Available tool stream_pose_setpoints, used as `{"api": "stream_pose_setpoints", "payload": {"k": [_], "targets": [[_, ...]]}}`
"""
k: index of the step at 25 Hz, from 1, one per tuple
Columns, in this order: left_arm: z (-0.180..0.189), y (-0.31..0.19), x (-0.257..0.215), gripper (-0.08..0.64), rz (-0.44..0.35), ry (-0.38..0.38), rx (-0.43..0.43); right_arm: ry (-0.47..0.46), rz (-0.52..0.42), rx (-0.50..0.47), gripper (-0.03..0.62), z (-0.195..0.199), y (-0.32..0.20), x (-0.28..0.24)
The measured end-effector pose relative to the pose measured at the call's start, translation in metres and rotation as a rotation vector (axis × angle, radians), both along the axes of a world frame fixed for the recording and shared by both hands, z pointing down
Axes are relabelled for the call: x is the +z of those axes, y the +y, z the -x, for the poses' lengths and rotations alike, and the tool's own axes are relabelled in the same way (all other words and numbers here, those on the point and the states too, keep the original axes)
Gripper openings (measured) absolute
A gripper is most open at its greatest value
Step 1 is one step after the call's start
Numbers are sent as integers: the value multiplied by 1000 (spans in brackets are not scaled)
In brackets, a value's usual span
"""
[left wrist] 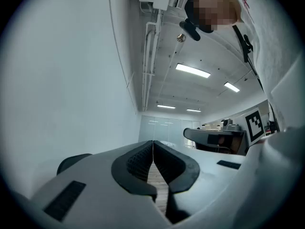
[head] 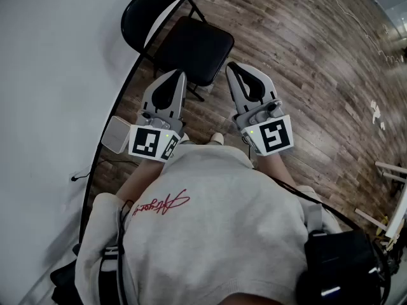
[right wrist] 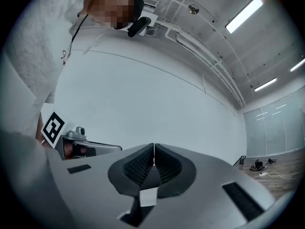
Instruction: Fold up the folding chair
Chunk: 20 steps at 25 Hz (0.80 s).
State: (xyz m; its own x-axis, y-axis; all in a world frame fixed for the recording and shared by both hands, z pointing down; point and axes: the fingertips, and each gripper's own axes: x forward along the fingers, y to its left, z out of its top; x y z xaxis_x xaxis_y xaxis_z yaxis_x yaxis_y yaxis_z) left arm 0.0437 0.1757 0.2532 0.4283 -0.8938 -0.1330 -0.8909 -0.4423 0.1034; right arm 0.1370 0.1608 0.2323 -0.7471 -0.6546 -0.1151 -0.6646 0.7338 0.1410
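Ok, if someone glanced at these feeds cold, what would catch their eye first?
First, the black folding chair, standing open on the brown wood-plank floor beside the white wall, at the top of the head view. Next, the two grey tools held out side by side and pointing toward its seat: the left tongs and the right tongs, both shut with nothing between them.

The folding chair point(head: 191, 46) stands on the floor point(head: 305, 62), its back near the wall point(head: 51, 56) on the left. The left claw point(head: 180, 75) and right claw point(head: 230, 67) hang side by side, apart, at the seat's near edge. A small box point(head: 116, 134) sits at the wall's foot, left of the left claw.
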Motion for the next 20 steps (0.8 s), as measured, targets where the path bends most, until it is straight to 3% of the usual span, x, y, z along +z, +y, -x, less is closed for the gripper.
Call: {"api": "stream_pose_setpoints", "payload": {"k": [20], "targets": [[-26,-9,-4,18,-27,-9,-3,-33,-32,-1,20,-27,-5,-7]]}}
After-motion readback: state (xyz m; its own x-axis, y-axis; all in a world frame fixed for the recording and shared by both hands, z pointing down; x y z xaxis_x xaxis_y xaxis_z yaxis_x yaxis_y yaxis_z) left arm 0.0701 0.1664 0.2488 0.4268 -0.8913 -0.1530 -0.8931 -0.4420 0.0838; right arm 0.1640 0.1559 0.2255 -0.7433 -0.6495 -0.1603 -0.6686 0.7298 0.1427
